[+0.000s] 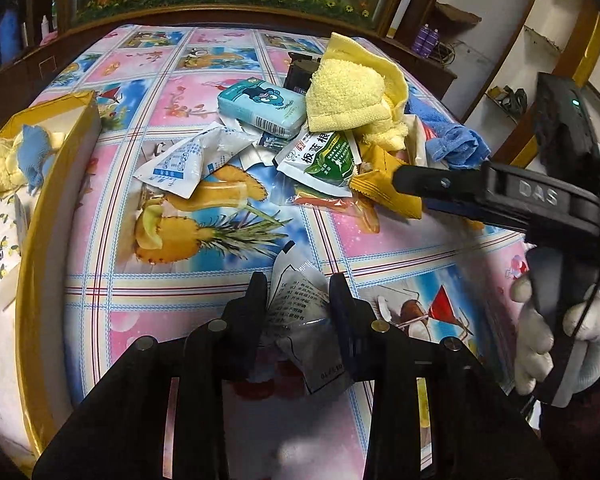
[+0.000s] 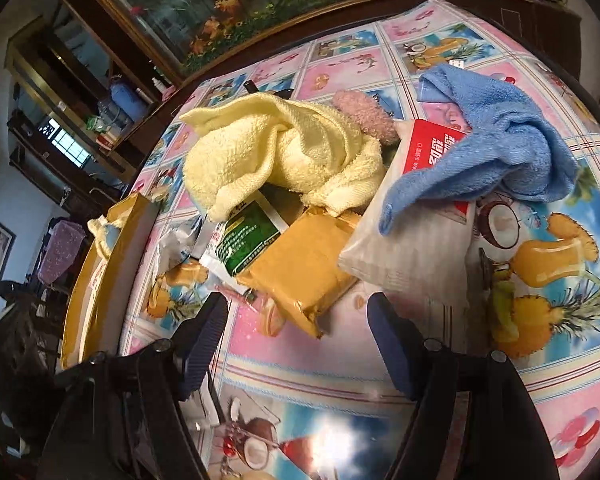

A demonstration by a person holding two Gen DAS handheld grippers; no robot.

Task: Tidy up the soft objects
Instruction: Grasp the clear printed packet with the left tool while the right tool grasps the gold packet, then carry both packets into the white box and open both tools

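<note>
Left wrist view, left tongs [image 1: 298, 300] angled down, pinching crumpled sachet [image 1: 300, 312]

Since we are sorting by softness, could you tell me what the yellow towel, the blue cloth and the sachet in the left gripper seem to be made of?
Yellow towel: looped terry, matte and nubby. Blue cloth: fuzzy, probably microfibre or terry, draping limply. Sachet in the left gripper: thin, crinkled, glossy printed film, likely plastic or foil laminate.

on the table – 1 yellow towel [image 2: 276, 156], 1 blue cloth [image 2: 496, 148], 1 mustard packet [image 2: 300, 272], 1 green sachet [image 1: 324, 160], 1 blue tissue pack [image 1: 262, 106] – and 1 cardboard box [image 1: 40, 216].
</note>
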